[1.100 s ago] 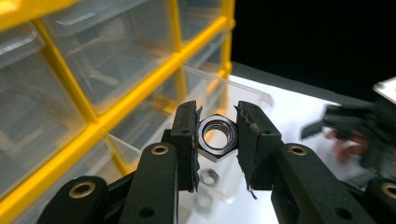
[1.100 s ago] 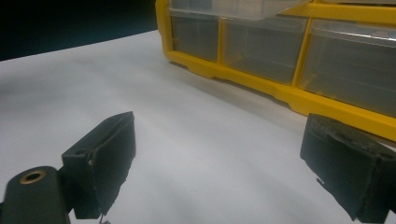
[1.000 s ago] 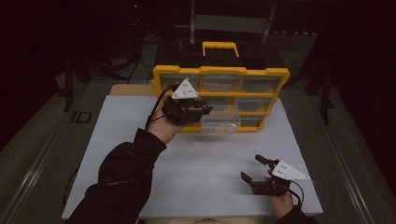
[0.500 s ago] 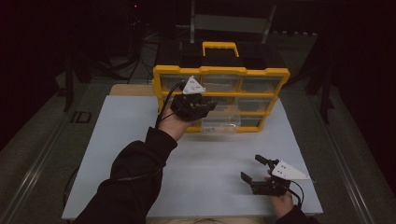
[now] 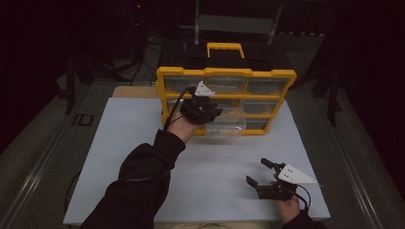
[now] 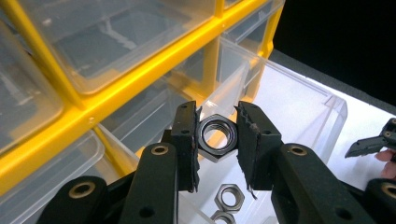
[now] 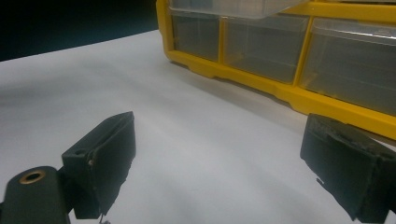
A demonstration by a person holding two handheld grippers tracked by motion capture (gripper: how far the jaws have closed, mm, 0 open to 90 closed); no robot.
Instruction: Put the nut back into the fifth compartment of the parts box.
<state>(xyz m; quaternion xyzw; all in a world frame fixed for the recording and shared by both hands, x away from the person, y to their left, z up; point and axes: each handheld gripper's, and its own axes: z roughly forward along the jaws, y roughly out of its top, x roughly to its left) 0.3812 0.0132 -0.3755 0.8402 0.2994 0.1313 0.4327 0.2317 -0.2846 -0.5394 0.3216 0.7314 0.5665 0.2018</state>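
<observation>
Since the earlier frame, the left gripper (image 5: 210,112) had shifted rightward across the yellow organizer (image 5: 224,74), above its pulled-out clear drawer (image 5: 229,125). At the high view's lower right, the right gripper (image 5: 260,174) rested wide open and empty on the white surface (image 5: 119,143); darkness surrounded it. In the left gripper view, the jaws pinched a hex nut (image 6: 215,136) at centre, over two loose nuts (image 6: 229,198) in the drawer. The right gripper view showed bare surface, with organizer drawers at upper right.

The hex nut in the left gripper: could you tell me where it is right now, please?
In the left gripper view the nut sits pinched between the left gripper jaws, above the pulled-out clear drawer of the yellow organizer, with two more nuts lying below it.
</observation>
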